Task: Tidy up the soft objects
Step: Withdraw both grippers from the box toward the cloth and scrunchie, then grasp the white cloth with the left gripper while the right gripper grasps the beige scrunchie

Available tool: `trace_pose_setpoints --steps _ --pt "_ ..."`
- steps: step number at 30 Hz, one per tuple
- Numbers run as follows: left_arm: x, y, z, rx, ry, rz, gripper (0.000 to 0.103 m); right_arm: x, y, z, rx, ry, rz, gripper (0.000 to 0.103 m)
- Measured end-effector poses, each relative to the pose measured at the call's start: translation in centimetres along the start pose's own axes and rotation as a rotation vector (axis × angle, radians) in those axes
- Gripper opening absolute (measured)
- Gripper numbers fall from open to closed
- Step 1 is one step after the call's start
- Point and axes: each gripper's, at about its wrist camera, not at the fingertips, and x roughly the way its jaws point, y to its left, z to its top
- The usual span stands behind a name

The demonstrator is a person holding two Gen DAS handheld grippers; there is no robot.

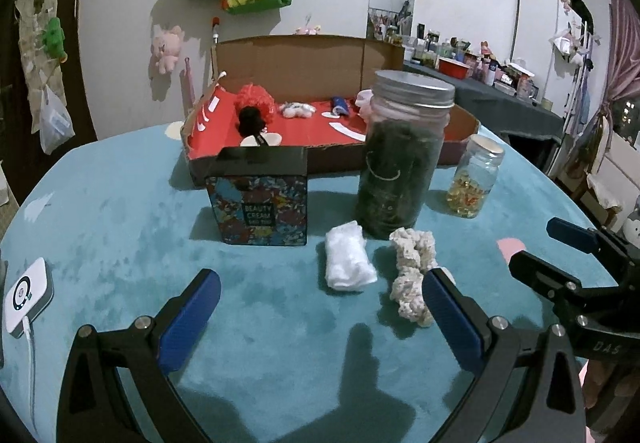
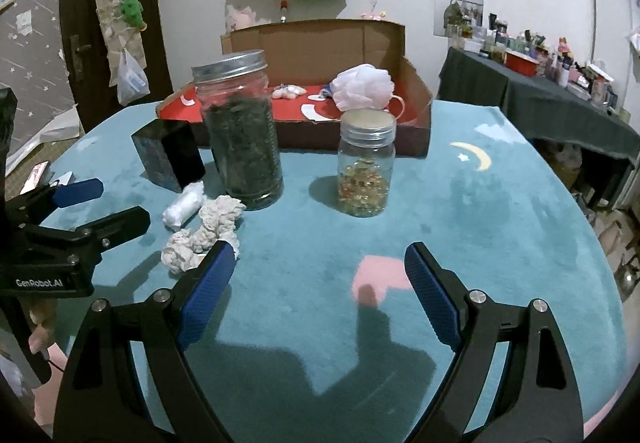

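A rolled white towel (image 1: 348, 261) (image 2: 184, 205) and a cream fluffy scrunchie (image 1: 412, 275) (image 2: 208, 231) lie side by side on the teal tablecloth. My left gripper (image 1: 320, 307) (image 2: 104, 205) hovers open just in front of them, its right finger beside the scrunchie. My right gripper (image 2: 320, 279) (image 1: 548, 247) is open over bare cloth to the right, its left finger close to the scrunchie. Behind stands an open cardboard box (image 1: 280, 159) (image 2: 416, 123) with a red floor. It holds a red pouf (image 1: 256, 99), a black pompom (image 1: 250, 119), a small white plush (image 1: 296, 109) and a pale pink pouf (image 2: 364, 87).
A tall jar of dark contents (image 1: 404, 155) (image 2: 240, 135) stands right behind the towel and scrunchie. A small jar of capsules (image 1: 476, 179) (image 2: 364, 167) is to its right, a patterned cream box (image 1: 260, 199) to its left. A white device with a cable (image 1: 28, 297) lies far left.
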Motion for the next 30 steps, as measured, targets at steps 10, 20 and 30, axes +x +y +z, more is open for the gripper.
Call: trace_pose_setpoints --steps 10,20,30 --pt "2.0 1.1 1.3 0.037 0.085 -0.026 0.100 3.4 0.1 1.6 0.026 0.126 0.177 0.087" --pt "4.7 1.0 2.4 0.085 0.191 -0.103 0.076 6.8 1.3 2.7 -0.015 0.236 0.354 0.072" --pt "5.5 0.6 2.1 0.108 0.240 -0.180 0.018 6.5 3.3 2.2 -0.110 0.241 0.466 0.012"
